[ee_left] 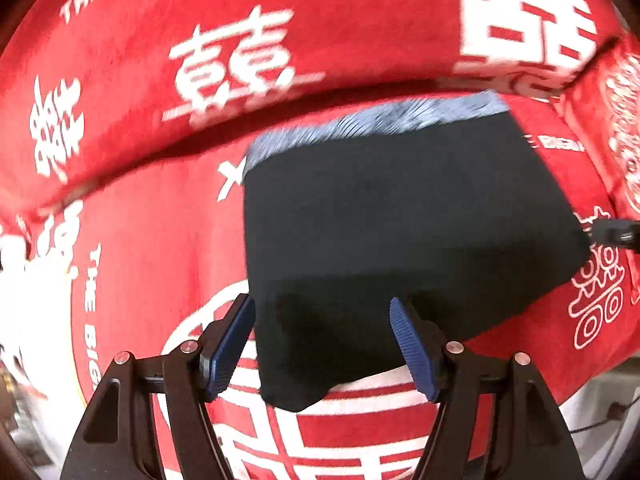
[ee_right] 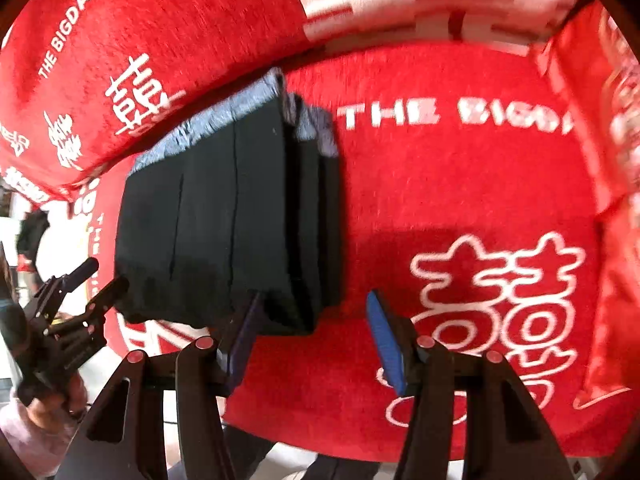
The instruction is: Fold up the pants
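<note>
The folded black fabric pants with a blue-grey ribbed waistband are lying on the red plush cover with white lettering, the waistband at twelve o'clock against a red cushion. The left gripper is hovering with jaws spread over the near hem. The right gripper is gaping too, empty, the stack at its eleven o'clock.

A red cover printed with white characters lies beneath a matching red cushion.
</note>
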### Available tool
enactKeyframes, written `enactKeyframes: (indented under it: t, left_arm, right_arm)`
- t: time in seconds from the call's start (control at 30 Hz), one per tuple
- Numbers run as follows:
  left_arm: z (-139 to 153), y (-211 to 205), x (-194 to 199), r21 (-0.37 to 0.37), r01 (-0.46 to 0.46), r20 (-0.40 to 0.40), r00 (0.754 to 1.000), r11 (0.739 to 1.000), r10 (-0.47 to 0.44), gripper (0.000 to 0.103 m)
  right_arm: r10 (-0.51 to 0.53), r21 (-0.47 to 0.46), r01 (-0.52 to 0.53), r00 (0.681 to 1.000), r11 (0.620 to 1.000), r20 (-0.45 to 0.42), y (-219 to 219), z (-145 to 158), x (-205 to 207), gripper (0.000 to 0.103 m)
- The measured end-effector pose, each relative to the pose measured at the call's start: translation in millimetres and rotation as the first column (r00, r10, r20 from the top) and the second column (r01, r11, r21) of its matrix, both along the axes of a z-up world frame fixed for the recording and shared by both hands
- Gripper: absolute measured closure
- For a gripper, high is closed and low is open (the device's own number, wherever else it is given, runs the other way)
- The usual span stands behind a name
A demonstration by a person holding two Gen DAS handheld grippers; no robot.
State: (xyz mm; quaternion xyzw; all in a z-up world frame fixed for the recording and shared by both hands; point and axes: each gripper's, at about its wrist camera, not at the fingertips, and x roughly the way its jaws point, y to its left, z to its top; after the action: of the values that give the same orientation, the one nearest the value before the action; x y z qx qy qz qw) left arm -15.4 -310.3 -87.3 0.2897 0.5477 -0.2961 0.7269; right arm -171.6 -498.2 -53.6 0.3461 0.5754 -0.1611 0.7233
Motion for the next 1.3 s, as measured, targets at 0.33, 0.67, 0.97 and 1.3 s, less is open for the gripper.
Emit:
enactKeyframes:
  t: [0.33, 0.67, 0.97, 1.3]
  left_arm:
    - [-17, 15, 2, 0.001, -0.050, -0.086, 0.995, 0.999, 0.050, 0.032]
    - [-9, 39, 14, -0.057, -0.109, -0.183, 0.978, 0.992, 0.097, 0.000]
    - [-11, 57, 39, -0.048, -0.152, -0.211, 0.967, 0.987, 0.139, 0.000]
    - [-13, 60, 57, -0.047, -0.105, -0.232, 0.969, 0.993, 0.091, 0.000]
  right_arm:
    - [0.098, 0.012, -0.099, 0.994, 0.995, 0.044, 50, 2, 43, 0.045]
    - [0.080, -0.024, -0.081, 0.995, 0.996, -0.055, 59, -20, 51, 0.037]
    - [0.081, -0.061, -0.088, 0.991, 0.994, -0.110, 71, -23, 68, 0.013]
    - [0.013, -0.088, -0.026, 0.989, 0.996, -0.145, 76, -24, 78, 0.006]
